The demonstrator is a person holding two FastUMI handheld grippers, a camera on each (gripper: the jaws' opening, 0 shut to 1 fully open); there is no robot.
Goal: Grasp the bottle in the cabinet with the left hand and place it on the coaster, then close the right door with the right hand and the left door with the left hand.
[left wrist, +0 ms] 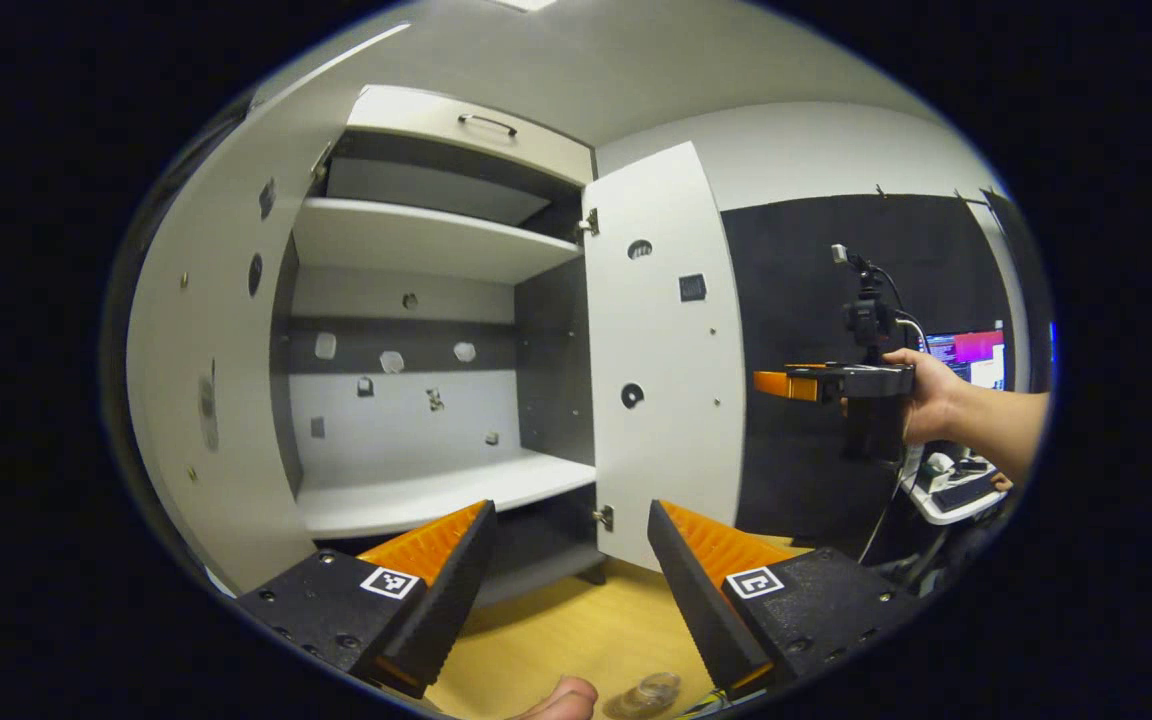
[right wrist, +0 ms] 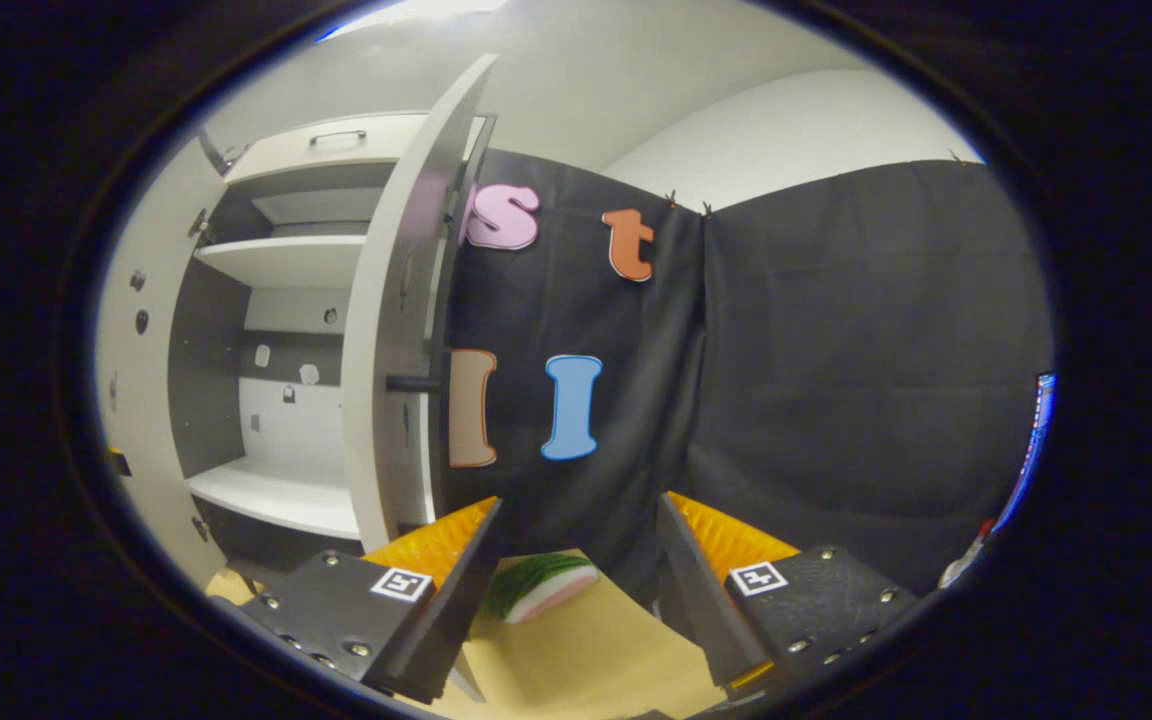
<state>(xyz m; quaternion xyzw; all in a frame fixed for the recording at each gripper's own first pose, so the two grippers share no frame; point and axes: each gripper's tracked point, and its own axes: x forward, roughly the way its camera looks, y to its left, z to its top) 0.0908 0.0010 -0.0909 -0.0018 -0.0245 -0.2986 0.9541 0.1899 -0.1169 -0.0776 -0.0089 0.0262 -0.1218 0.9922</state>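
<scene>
At the mouth of an open white cabinet (left wrist: 416,240), hovering the left gripper (left wrist: 571,505) low over the wooden desk (left wrist: 556,630), jaws spread wide and pinching nothing. Facing bare shelves inside. Catching, at the very bottom edge just beneath those jaws, a clear round thing (left wrist: 646,693), probably the top of the bottle, beside a fingertip (left wrist: 564,700); not being able to tell about any coaster under it. Judging the bottle step as likely done and the door closing as coming next.

Off to the right, holding the right gripper (right wrist: 578,510) in a hand (left wrist: 926,395) out past the right door (left wrist: 661,350), jaws likewise spread and empty, pointing at the black cloth wall (right wrist: 836,380) with the door edge-on just alongside.

Risking, from here: swinging the right door inward with the left gripper hanging before the opening, and so striking it; snagging a jaw on the dark knob (right wrist: 414,383) sticking out of the door; sliding off the thin edge instead of pressing the flat face; tipping the bottle when lifting the left gripper away.

Also noting around: a green, white and pink wedge (right wrist: 541,585) on the desk between the right jaws, a lit monitor (left wrist: 971,355) behind the hand, and the left door (left wrist: 226,350) standing open, crowding the left side.
</scene>
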